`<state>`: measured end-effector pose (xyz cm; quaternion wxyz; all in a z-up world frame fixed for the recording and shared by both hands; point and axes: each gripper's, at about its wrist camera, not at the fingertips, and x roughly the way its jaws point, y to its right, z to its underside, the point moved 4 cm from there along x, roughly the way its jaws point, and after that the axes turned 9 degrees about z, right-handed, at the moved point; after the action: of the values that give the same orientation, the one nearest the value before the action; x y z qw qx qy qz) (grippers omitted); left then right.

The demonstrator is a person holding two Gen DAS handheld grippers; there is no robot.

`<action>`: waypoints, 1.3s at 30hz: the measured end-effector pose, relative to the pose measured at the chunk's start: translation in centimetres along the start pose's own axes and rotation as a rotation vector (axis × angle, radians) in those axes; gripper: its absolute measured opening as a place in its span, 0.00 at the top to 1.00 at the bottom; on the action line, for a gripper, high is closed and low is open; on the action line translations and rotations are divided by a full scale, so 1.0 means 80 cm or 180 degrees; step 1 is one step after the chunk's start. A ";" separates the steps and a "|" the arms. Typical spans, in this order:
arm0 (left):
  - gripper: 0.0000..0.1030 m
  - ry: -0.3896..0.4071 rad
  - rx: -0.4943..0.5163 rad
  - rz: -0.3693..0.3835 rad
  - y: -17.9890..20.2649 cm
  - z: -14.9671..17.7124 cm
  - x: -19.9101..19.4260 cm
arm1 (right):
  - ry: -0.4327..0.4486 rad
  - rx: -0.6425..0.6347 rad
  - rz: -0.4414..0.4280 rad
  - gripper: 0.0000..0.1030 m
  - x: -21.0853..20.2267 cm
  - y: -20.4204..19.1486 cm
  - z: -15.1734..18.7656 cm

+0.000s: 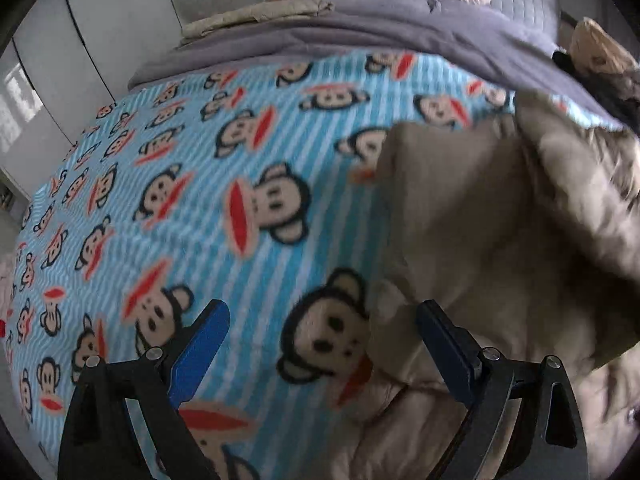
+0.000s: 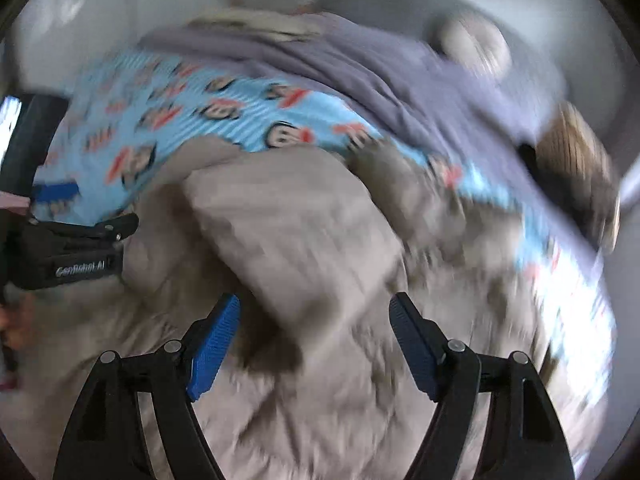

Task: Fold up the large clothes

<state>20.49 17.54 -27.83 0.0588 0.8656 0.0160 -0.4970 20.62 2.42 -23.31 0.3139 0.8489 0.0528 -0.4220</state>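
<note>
**A:** What are the two grippers doing?

**B:** In the left wrist view, the left gripper (image 1: 322, 320) sits at the bottom of the frame with its blue-padded fingers (image 1: 200, 354) spread wide. Nothing is held between them. In the gap lies the blue striped monkey-print blanket (image 1: 192, 184), with the edge of the tan coat (image 1: 480, 220) reaching in beside the right-hand finger.

**A:** And the right one?

**B:** In the right wrist view, which is blurred, the right gripper (image 2: 314, 314) also stands released, jaws well apart and empty. The coat (image 2: 288, 220) fills the lower and middle frame beneath it; whether the pads brush the fabric I cannot tell.

**A:** Where exactly is the coat?

**B:** Rumpled on the blanket (image 2: 224, 116), filling the right side of the left view. A grey duvet (image 1: 400, 32) lies along the top of the frame.

**A:** Anything else?

**B:** The left gripper's black body (image 2: 68, 248) shows at the left edge of the right view.
</note>
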 end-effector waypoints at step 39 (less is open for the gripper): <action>0.40 0.0002 0.0269 0.0049 0.042 -0.079 0.062 | -0.1066 0.2771 -0.0490 0.87 0.115 0.240 0.167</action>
<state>28.69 14.84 -28.64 0.0259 0.8676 -0.0116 -0.4965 24.20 -22.26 -26.81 -0.0992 0.8154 -0.1177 -0.5581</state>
